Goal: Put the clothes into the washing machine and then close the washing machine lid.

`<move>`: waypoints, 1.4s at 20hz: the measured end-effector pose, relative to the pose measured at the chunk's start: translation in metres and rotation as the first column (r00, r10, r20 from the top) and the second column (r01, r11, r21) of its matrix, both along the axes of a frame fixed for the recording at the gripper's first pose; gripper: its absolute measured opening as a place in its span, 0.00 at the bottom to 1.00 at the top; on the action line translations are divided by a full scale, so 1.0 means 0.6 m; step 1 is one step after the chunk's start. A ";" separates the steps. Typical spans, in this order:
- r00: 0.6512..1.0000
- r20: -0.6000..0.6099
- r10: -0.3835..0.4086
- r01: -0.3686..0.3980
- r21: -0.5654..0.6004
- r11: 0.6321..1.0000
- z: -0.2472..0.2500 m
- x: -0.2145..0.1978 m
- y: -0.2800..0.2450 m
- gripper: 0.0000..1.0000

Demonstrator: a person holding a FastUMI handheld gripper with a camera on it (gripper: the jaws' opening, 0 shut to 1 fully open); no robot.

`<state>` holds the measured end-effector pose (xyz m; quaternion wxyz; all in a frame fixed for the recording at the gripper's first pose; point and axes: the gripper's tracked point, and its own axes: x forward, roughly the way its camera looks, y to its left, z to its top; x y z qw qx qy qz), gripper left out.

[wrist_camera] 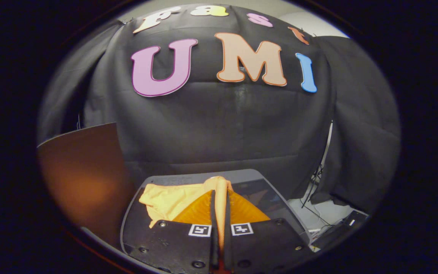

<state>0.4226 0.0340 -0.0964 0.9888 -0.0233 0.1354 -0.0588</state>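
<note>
Gripper view: we see the hand-held gripper (221,198) clenched on yellow cloth (165,201), held over the washer lid (257,190); brown board (86,171) beside.

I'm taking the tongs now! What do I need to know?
Tongs: shut on the yellow cloth, a fold pinched between both fingers, the rest hanging to one side.
Washing machine: just below and ahead of the tongs; whether the cloth is already over its opening is hard to tell.
Done: cloth picked up.
Left: drop the cloth inside, then close the lid.
</note>
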 end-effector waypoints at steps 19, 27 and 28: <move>0.995 -0.080 -0.063 0.051 -0.143 0.988 -0.088 -0.043 -0.023 0.83; 0.998 -0.059 -0.035 0.027 -0.129 0.991 -0.053 -0.117 0.002 0.96; 0.998 -0.061 -0.028 0.020 -0.129 0.992 -0.051 -0.128 0.008 0.96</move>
